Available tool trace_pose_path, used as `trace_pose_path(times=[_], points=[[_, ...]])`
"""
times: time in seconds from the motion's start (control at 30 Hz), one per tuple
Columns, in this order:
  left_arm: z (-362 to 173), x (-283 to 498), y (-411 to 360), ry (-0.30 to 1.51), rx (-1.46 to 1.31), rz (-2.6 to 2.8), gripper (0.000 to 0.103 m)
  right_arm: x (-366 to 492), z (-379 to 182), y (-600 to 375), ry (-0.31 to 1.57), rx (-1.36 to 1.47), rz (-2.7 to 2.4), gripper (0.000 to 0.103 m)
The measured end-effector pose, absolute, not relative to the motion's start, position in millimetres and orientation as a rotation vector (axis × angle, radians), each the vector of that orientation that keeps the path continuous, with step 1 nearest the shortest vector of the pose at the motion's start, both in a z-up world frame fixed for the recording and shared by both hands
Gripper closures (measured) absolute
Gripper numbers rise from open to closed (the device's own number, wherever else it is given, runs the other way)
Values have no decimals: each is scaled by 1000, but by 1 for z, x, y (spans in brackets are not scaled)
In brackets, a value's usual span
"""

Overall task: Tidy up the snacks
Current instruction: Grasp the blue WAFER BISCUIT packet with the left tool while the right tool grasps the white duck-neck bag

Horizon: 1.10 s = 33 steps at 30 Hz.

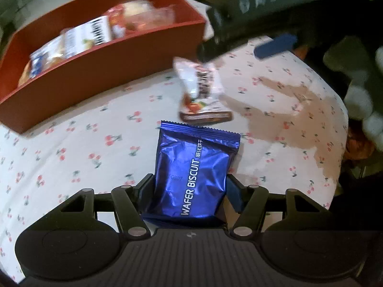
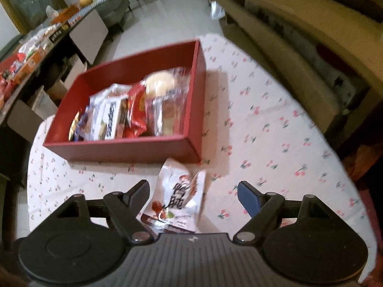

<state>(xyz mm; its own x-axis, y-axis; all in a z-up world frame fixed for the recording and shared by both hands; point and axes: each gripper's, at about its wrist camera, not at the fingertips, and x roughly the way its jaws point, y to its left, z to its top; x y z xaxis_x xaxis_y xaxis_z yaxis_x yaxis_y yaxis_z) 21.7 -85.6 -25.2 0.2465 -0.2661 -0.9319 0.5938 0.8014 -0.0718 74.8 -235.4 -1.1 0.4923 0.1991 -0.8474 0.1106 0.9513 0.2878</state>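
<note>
While the left gripper points down at the cherry-print tablecloth, its jaws sit on both sides of a blue wafer biscuit packet, pads touching the packet's edges, so it reads as gripped. Packet's upper end lies toward the cloth, lower end tucked between the fingers.

Right gripper is partly open with nothing clamped; a white snack packet with red fruit print lies on the cloth between its fingers, nearer the left finger, clear gap to the blue-padded right finger. Contact with the left finger: cannot tell, blurred. In the left wrist view that same white packet lies just beyond the blue one, with the right gripper above it.

Red box sits on the tablecloth just behind the white packet, open top, holding several snack packs packed along its near side: white, red and clear wrappers. Far part of the box is bare. Both views are motion-blurred around the box contents.
</note>
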Motion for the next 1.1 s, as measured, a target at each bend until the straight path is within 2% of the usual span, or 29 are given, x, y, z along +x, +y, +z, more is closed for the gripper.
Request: trace_pose_path(times=[0.47, 0.67, 0.77, 0.97, 1.0, 1.07, 1.1], points=[[-32, 35, -71, 1191, 274, -527, 33, 105, -38, -198, 1125, 273, -22, 20], [-40, 34, -80, 1166, 324, -506, 31, 105, -40, -195, 1146, 274, -8, 12], [-38, 32, -78, 1156, 347, -493, 28, 105, -42, -201, 1179, 324, 11, 1], [-43, 32, -84, 1156, 374, -485, 19, 105, -44, -197, 1191, 309, 28, 0], [-43, 33, -85, 1157, 374, -484, 18, 105, -43, -198, 1190, 313, 23, 2], [-44, 35, -84, 1161, 363, -484, 19, 104, -41, -198, 1184, 302, 6, 13], [-43, 35, -84, 1161, 358, -480, 22, 102, -39, -199, 1176, 292, -1, 24]])
